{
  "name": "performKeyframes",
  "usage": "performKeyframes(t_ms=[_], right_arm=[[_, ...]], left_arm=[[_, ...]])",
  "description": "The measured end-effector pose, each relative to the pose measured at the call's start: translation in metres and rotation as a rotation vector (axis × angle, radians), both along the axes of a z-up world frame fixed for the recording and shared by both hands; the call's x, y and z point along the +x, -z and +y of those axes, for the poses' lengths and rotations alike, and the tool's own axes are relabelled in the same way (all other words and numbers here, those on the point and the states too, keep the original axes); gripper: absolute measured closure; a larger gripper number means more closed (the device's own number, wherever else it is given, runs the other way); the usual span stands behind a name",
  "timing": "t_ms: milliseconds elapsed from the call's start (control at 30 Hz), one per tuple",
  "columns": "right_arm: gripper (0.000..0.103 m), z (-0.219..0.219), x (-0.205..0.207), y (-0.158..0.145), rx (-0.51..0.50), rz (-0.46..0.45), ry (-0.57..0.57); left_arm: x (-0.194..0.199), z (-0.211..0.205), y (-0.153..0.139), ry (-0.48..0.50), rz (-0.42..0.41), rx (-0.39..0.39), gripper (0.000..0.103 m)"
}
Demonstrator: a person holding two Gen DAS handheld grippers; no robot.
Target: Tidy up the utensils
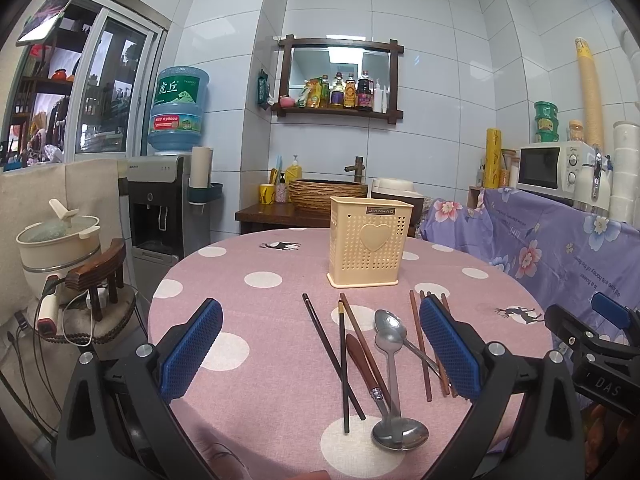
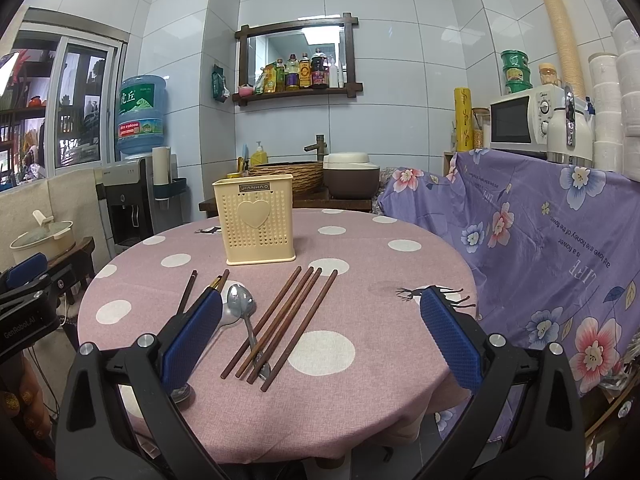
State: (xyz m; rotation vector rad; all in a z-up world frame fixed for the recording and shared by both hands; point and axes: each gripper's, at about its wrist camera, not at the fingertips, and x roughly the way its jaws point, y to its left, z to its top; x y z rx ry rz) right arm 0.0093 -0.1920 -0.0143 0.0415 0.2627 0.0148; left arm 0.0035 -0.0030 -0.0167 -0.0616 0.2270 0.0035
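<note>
A cream perforated utensil holder [image 1: 370, 240] with a heart stands upright on the round pink dotted table [image 1: 248, 320]; it also shows in the right wrist view [image 2: 258, 226]. In front of it lie dark chopsticks [image 1: 334, 356], a wooden-handled utensil [image 1: 366, 364], two metal spoons [image 1: 394, 380] and several brown chopsticks [image 2: 280, 326]. One spoon [image 2: 242, 304] lies under the brown chopsticks. My left gripper [image 1: 320, 348] is open above the spoons and dark chopsticks. My right gripper [image 2: 320, 336] is open above the brown chopsticks. Both are empty.
A purple floral cloth [image 2: 540, 240] covers furniture right of the table, with a microwave [image 2: 524, 120] on top. A water dispenser [image 1: 168, 204], a pot [image 1: 60, 240] and a small wooden stool [image 1: 102, 276] stand left. A basin sink [image 1: 328, 196] sits behind.
</note>
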Motion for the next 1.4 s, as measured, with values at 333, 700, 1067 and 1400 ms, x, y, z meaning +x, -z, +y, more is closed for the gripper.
performKeyframes(t_ms=[333, 700, 1067, 1400], right_arm=[[0.005, 0.0, 0.0, 0.0, 0.0, 0.001, 0.0], [0.005, 0.001, 0.0, -0.001, -0.001, 0.003, 0.0], [0.005, 0.001, 0.0, 0.0, -0.001, 0.005, 0.0], [0.005, -0.006, 0.013, 0.006, -0.006, 0.052, 0.005]], left_arm=[[0.0, 0.0, 0.0, 0.002, 0.0, 0.0, 0.005], [0.0, 0.0, 0.001, 0.0, 0.013, -0.005, 0.005], [-0.001, 0.0, 0.002, -0.002, 0.015, -0.005, 0.005], [0.008, 0.011, 0.017, -0.037, 0.073, 0.02, 0.005]])
